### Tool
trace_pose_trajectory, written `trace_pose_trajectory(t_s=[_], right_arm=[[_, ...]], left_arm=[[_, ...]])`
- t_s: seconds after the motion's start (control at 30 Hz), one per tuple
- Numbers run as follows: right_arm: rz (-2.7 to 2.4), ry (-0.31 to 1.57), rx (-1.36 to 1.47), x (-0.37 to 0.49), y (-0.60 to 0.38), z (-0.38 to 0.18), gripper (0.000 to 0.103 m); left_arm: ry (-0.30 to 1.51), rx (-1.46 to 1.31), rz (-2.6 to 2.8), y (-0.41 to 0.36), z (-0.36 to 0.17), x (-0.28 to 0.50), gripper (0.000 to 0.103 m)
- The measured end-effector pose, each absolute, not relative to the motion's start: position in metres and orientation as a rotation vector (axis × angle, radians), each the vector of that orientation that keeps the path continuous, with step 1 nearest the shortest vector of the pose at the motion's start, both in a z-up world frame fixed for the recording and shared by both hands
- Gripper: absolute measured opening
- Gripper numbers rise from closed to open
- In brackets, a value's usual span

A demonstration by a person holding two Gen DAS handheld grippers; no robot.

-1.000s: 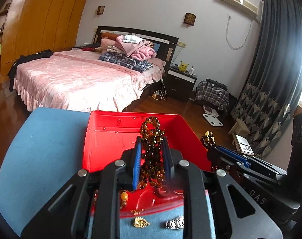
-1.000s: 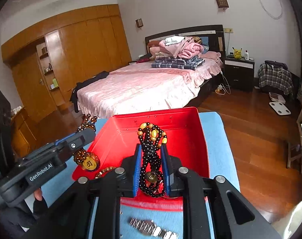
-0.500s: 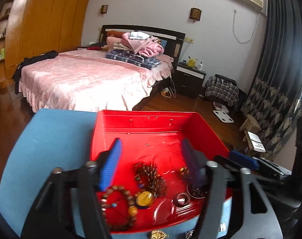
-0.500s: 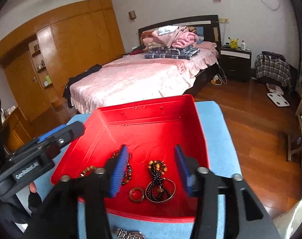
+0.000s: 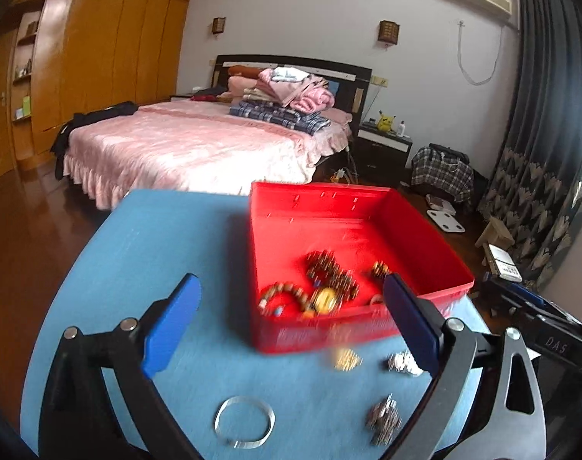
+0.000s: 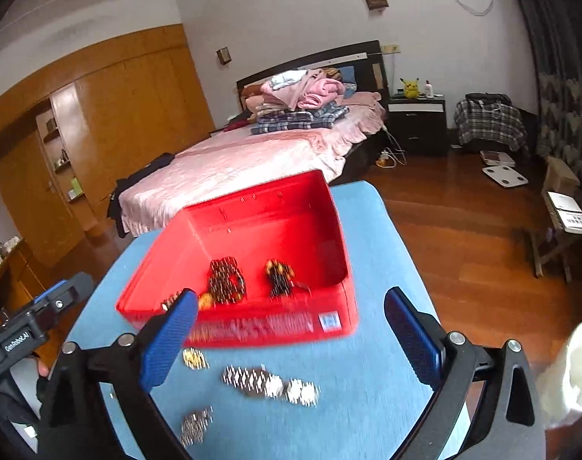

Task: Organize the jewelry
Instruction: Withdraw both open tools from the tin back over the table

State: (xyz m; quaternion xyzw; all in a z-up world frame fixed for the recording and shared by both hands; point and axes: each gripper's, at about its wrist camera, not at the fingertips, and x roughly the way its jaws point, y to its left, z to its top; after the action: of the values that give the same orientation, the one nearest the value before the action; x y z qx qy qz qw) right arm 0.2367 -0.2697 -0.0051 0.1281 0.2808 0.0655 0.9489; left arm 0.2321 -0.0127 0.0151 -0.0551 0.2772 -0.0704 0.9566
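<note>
1. On blue table (image 5: 145, 268): red tray (image 5: 425, 230) holding bead bracelets (image 5: 329, 280).
2. Left gripper (image 5: 291, 326): jaws opening, empty.
3. Right gripper (image 6: 291, 329): jaws opening, empty.
4. Silver watch (image 6: 271, 381), bangle (image 5: 244, 427) outside tray.

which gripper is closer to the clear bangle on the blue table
Left. The clear bangle lies just below the left gripper, between its opening fingers. The right gripper hovers off toward the silver watch; the bangle is outside its view.
</note>
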Motion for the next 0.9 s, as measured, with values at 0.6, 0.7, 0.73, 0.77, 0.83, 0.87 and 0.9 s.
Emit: trace_pose_trajectory(t_s=[0.6, 0.7, 0.73, 0.77, 0.83, 0.87, 0.9], right_arm=[[0.11, 0.652, 0.175, 0.19, -0.215, -0.038, 0.096], [0.124, 0.662, 0.155, 0.183, -0.204, -0.043, 0.096], [0.128, 0.664, 0.147, 0.183, -0.201, -0.043, 0.096], [0.135, 0.667, 0.14, 0.182, -0.198, -0.044, 0.096], [0.145, 0.673, 0.137, 0.182, -0.194, -0.045, 0.096], [0.148, 0.682, 0.13, 0.183, -0.191, -0.046, 0.096], [0.153, 0.688, 0.124, 0.183, -0.188, -0.048, 0.096]], left_arm=[[0.657, -0.053, -0.079, 0.01, -0.037, 0.17, 0.093], [0.667, -0.06, -0.071, 0.015, -0.041, 0.169, 0.093], [0.67, -0.06, -0.067, 0.017, -0.042, 0.168, 0.093], [0.671, -0.061, -0.062, 0.02, -0.043, 0.168, 0.093], [0.674, -0.064, -0.058, 0.02, -0.043, 0.165, 0.093], [0.677, -0.065, -0.055, 0.022, -0.045, 0.165, 0.093], [0.68, -0.063, -0.051, 0.024, -0.045, 0.166, 0.093]])
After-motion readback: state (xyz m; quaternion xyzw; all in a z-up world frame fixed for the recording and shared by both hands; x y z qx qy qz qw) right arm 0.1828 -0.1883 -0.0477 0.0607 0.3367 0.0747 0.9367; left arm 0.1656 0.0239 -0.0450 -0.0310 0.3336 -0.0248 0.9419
